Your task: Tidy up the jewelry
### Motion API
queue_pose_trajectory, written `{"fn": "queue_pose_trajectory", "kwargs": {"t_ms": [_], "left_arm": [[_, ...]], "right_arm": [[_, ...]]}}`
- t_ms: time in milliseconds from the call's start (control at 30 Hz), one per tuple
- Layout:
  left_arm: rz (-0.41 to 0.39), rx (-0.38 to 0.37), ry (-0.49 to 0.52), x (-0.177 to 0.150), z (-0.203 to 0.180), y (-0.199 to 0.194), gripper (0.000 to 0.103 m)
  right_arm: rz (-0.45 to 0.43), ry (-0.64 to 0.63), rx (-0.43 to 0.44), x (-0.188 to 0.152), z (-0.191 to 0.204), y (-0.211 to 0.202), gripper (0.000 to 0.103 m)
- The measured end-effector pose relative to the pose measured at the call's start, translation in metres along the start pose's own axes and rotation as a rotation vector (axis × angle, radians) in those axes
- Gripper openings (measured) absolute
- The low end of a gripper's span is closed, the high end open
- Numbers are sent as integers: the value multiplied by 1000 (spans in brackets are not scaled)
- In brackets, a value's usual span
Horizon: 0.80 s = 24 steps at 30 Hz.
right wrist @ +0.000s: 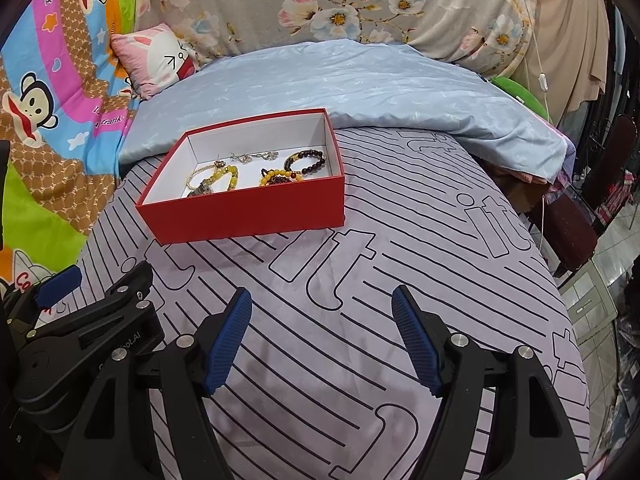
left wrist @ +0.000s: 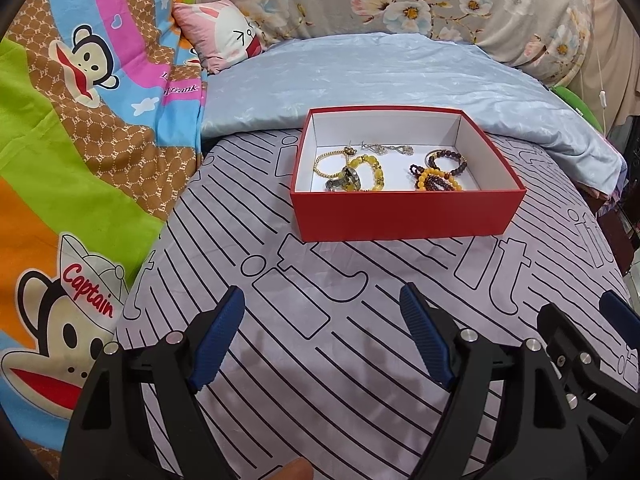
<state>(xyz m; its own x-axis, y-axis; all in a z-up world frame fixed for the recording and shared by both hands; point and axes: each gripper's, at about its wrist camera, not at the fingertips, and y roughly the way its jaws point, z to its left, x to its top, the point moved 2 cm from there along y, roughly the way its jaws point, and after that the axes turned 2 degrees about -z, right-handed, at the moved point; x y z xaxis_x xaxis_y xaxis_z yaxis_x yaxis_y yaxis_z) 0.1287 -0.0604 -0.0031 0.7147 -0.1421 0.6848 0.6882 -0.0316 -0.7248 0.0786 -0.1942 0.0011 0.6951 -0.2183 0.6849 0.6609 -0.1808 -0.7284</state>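
Observation:
A red box (left wrist: 400, 216) with a white inside stands on the striped sheet, ahead of both grippers. In it lie a yellow bead bracelet (left wrist: 370, 172), a thin gold bracelet (left wrist: 326, 162), a silver chain (left wrist: 386, 148), a dark bead bracelet (left wrist: 448, 160) and orange and dark beads (left wrist: 434, 182). My left gripper (left wrist: 322, 298) is open over bare sheet with nothing between its blue pads. My right gripper (right wrist: 322, 299) is open and empty too, close to the right of the left one. The right wrist view shows the box (right wrist: 248, 212) up to the left and the left gripper (right wrist: 100, 280) at the left edge.
A lilac sheet (left wrist: 320, 360) with black stripes covers the bed. A cartoon monkey quilt (left wrist: 80, 140) lies at the left, a pink pillow (left wrist: 224, 36) and a pale blue blanket (left wrist: 380, 76) behind the box. The bed's edge and a dark chair (right wrist: 572, 232) are at the right.

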Motion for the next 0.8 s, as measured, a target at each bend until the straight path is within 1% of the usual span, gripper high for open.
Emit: {"fn": "queue_pose_trajectory", "kwargs": {"t_ms": [800], "left_arm": [[-7,7,-1,0,0,-5,79]], "right_arm": [[-9,3,-3,0,-1,-5,71]]}}
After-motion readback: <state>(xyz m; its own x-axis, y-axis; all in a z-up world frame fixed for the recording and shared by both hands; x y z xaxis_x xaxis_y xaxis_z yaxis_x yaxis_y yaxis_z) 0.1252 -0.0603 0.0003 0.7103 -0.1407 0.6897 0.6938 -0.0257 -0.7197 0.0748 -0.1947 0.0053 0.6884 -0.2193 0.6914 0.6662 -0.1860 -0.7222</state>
